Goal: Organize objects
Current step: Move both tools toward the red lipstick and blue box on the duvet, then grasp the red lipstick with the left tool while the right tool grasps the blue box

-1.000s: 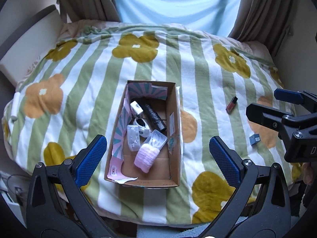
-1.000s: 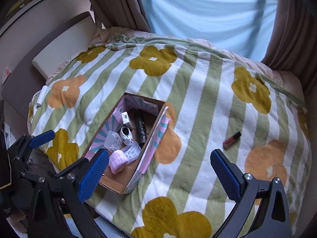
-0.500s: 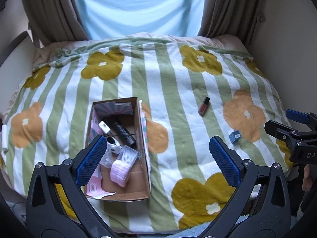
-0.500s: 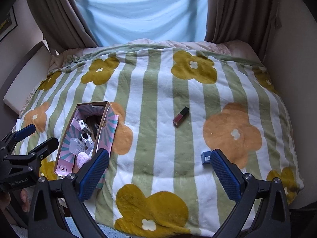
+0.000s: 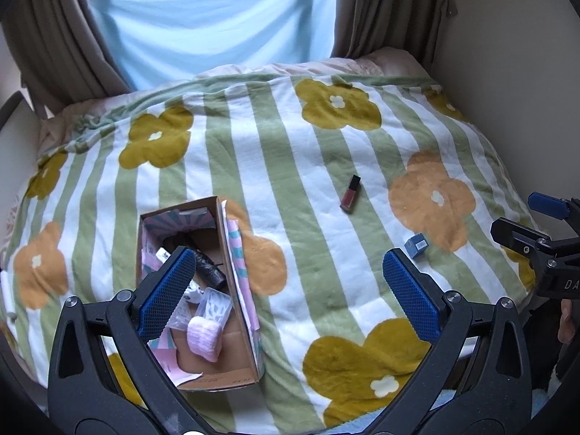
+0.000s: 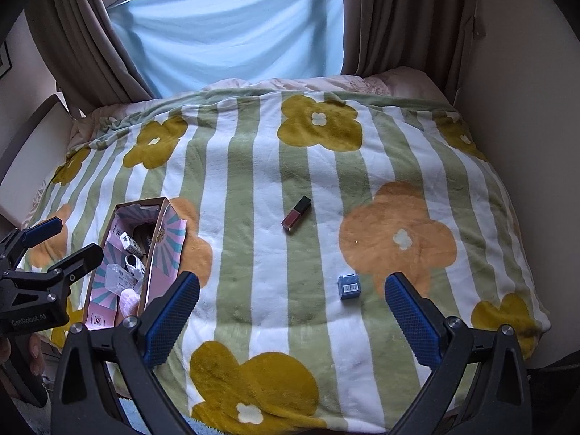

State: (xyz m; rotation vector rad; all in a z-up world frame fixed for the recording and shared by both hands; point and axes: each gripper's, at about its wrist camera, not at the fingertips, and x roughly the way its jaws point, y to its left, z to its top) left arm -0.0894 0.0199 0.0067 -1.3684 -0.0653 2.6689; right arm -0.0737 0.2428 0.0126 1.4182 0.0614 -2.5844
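Since a sec ago both cams have swung right: in the left wrist view the cardboard box [image 5: 237,282] has slid from centre to lower left, and the small blue box [image 5: 416,245] now sits nearer the middle; in the right wrist view the blue box has come into sight btwn the fingers.

Left gripper [image 5: 286,293] hangs above the bed, jaws wide open, nothing in them. Its left finger [image 5: 165,291] overlaps the cardboard box in the view. Right gripper [image 6: 290,313] likewise wide open and empty, over the near part of the blanket [image 6: 261,166].

The cardboard box lies on the blanket's left side, open top, w/ pink-and-teal lining. Inside: a pink fuzzy roll [image 5: 204,339] at the near end, a clear plastic case [image 5: 215,306] just behind it, a black cylinder [image 5: 210,272] beyond that, plus a few small white bits I can't make out.

Outside the box, on the blanket: a dark red lip gloss tube [image 6: 297,214] w/ black cap, lying flat on a green stripe near the middle; the small blue box closer in, barcode side up, beside the orange flower. Both well apart from the cardboard box.

Pale blue curtain [image 6: 232,36] hangs behind the bed, brown drapes either side.
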